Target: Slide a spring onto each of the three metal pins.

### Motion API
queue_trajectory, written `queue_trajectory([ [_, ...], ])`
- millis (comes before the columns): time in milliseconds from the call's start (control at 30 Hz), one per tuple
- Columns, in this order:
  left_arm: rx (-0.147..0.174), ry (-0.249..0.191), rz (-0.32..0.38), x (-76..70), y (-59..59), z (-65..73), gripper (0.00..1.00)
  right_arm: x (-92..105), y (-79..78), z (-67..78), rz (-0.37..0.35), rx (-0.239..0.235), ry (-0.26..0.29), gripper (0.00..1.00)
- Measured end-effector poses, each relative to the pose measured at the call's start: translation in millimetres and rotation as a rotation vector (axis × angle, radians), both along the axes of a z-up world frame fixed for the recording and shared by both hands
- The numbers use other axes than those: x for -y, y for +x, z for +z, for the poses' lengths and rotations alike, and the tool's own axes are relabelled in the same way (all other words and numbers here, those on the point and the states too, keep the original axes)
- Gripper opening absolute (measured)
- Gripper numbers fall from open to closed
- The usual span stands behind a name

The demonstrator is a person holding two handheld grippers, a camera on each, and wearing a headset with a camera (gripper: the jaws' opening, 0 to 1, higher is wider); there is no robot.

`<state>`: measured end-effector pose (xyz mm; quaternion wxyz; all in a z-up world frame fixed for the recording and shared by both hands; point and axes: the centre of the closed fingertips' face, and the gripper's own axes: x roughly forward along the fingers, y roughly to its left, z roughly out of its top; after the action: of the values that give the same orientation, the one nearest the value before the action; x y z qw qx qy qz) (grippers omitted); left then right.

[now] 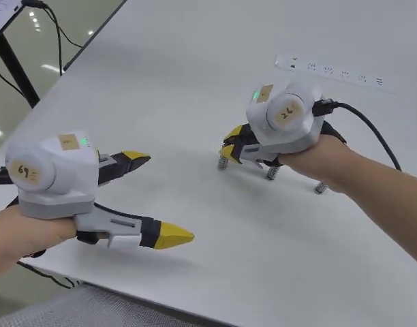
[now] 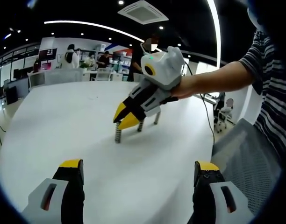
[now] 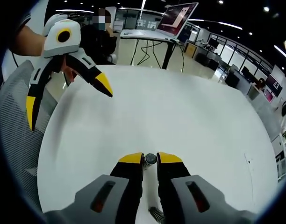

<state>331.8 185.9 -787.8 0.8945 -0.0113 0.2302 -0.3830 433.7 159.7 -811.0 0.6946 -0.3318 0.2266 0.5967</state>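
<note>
Left gripper (image 1: 164, 197): held low at the near left edge of the table, hanging above it. Jaws spread wide, nothing between them. In its own view (image 2: 138, 165) the two yellow tips stand far apart over bare tabletop.

Right gripper (image 1: 228, 143): out past the middle of the table, tips angled down to the surface. Jaws drawn nearly together with the top of the first spring pinched between the yellow tips (image 3: 150, 157).

First spring (image 1: 223, 162): upright on the table, directly under the right gripper's tips. A round metal end shows at its top (image 3: 149, 159); I cannot tell pin from coil there.

Second spring (image 1: 272, 173): upright, just beside the first, partly under the gripper body.

Third spring (image 1: 321, 187): upright, below the wrist of the hand holding the right gripper, at the end of the row, apart from the other two.

Row seen from the left gripper view: three springs in a line, the nearest (image 2: 118, 135) at the right gripper's tips.

Table (image 1: 195, 82): white.

Power strip (image 1: 338, 71): white, lying at the far right.

Cable (image 1: 372, 129): black, running from the right gripper's rear.
</note>
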Motion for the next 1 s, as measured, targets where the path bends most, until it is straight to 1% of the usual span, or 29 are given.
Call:
queue_trajectory([
  [67, -0.002, 0.000, -0.002, 1.0, -0.4, -0.6, 0.95, 1.1, -0.1, -3.4, -0.004, -0.006, -0.007, 0.09],
  [100, -0.003, 0.000, -0.004, 1.5, -0.6, -0.9, 0.95, -1.2, 1.1, -0.7, -0.018, -0.011, 0.020, 0.09],
  [133, -0.003, 0.000, -0.004, 1.9, -0.2, -1.1, 0.95, -1.1, 1.8, -1.2, -0.028, -0.025, 0.020, 0.09],
  [267, 0.000, -0.001, -0.006, 3.2, 1.2, 0.4, 0.95, -1.4, 0.3, 0.0, -0.016, -0.027, 0.025, 0.09],
  [367, 0.003, -0.002, -0.007, 4.4, 2.8, 2.7, 0.95, -1.5, -0.3, 1.8, -0.027, -0.041, 0.033, 0.16],
  [400, 0.005, -0.003, -0.008, 4.9, 3.1, 3.4, 0.95, -1.2, 0.3, 2.4, -0.032, -0.038, 0.036, 0.18],
  [433, 0.006, -0.003, -0.009, 5.5, 3.5, 4.3, 0.95, -0.6, 0.7, 4.3, -0.036, -0.035, 0.043, 0.19],
  [467, 0.007, -0.003, -0.010, 6.0, 3.8, 4.8, 0.95, 0.1, 0.3, 6.1, -0.042, -0.042, 0.051, 0.19],
  [533, 0.010, -0.001, -0.010, 6.7, 5.0, 6.5, 0.95, 2.2, -0.7, 11.8, -0.077, -0.067, 0.090, 0.21],
  [567, 0.010, -0.001, -0.011, 6.9, 5.2, 7.0, 0.95, 2.7, -1.4, 13.0, -0.081, -0.074, 0.098, 0.21],
  [600, 0.014, -0.003, -0.013, 8.0, 5.8, 9.0, 0.95, 4.7, -4.5, 16.9, -0.093, -0.098, 0.126, 0.21],
  [667, 0.018, -0.005, -0.014, 9.7, 7.4, 11.4, 0.95, 11.7, -6.2, 21.0, -0.111, -0.106, 0.149, 0.22],
  [767, 0.023, -0.004, -0.017, 12.4, 9.4, 14.1, 0.95, 23.5, -11.7, 23.3, -0.123, -0.114, 0.169, 0.22],
  [800, 0.026, -0.005, -0.018, 13.7, 10.3, 15.6, 0.96, 27.2, -13.7, 26.4, -0.128, -0.112, 0.196, 0.23],
  [867, 0.031, -0.007, -0.020, 15.5, 11.8, 17.8, 0.96, 32.8, -16.3, 30.2, -0.158, -0.127, 0.242, 0.28],
  [1000, 0.041, -0.006, -0.026, 18.3, 14.1, 20.9, 0.96, 42.7, -25.2, 35.6, -0.178, -0.144, 0.304, 0.37],
])
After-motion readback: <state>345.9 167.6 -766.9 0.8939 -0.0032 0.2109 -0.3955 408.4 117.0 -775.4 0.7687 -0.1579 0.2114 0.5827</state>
